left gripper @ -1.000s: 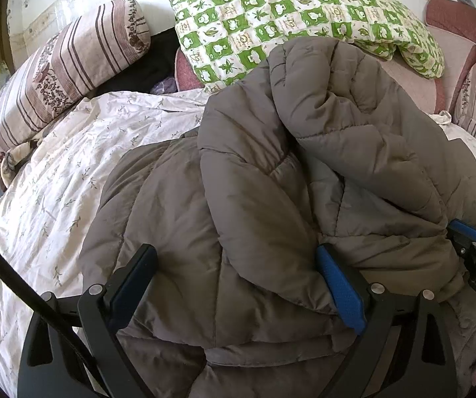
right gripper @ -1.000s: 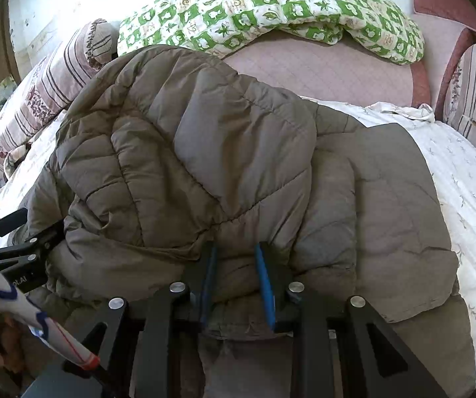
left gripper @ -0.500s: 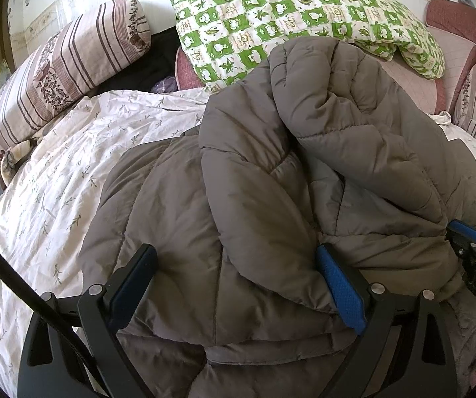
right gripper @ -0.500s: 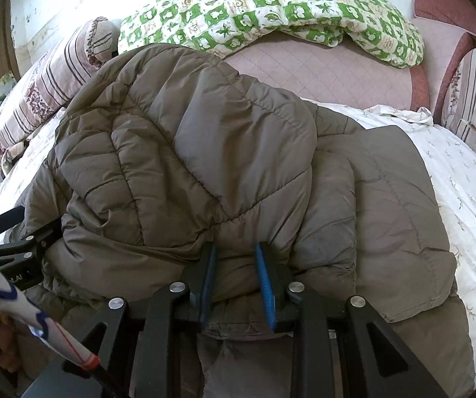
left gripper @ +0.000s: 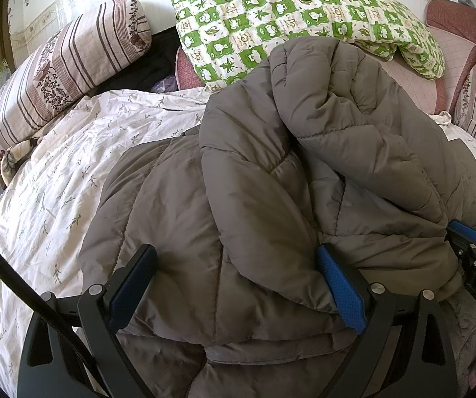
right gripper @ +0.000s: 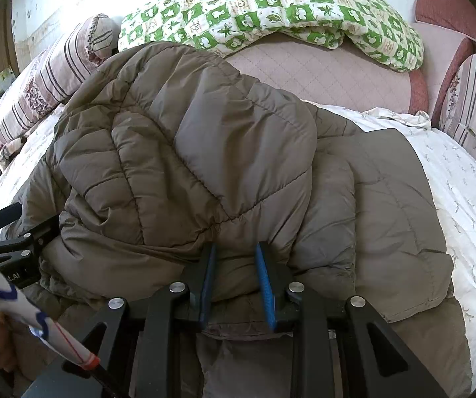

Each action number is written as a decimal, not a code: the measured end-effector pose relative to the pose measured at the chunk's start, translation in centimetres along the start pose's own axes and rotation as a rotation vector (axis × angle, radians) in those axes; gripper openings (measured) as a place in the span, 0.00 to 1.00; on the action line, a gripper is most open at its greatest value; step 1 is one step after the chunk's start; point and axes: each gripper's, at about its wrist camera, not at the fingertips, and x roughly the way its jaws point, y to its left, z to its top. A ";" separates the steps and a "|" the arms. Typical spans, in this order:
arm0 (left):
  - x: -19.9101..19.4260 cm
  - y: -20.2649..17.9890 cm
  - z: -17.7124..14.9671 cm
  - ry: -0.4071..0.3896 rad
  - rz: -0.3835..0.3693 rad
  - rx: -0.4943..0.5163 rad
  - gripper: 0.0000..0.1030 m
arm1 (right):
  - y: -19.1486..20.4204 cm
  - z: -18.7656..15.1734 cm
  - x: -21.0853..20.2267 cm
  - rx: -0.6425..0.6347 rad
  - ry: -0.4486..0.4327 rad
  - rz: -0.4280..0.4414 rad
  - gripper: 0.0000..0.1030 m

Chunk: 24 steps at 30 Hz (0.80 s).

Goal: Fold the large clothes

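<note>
Midway through folding, by the look of it: grey-brown quilted padded jacket [right gripper: 211, 152] on the white floral bedsheet [left gripper: 55, 179], far half doubled over the near half in a puffy, uneven heap. Right gripper [right gripper: 236, 285] pinched on a fold at the near hem, blue pads pressed into fabric. Left gripper [left gripper: 234, 285] spread wide astride the jacket's near left part, clamping nothing. Likely left: flattening, squaring edges, perhaps another fold. Green-and-white checked quilt [left gripper: 297, 10] beyond.
</note>
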 end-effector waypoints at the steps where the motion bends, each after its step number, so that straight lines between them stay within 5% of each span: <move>1: 0.0 0.0 0.0 0.000 0.000 0.000 0.93 | 0.0 0.0 0.0 -0.002 0.000 -0.003 0.26; 15: -0.1 0.1 -0.1 0.002 0.000 -0.009 0.93 | 0.6 0.9 -0.1 -0.025 0.060 -0.045 0.26; 24: -3.4 1.1 0.0 0.018 -0.024 -0.026 0.93 | -0.7 -1.0 -8.6 0.102 0.046 0.007 0.40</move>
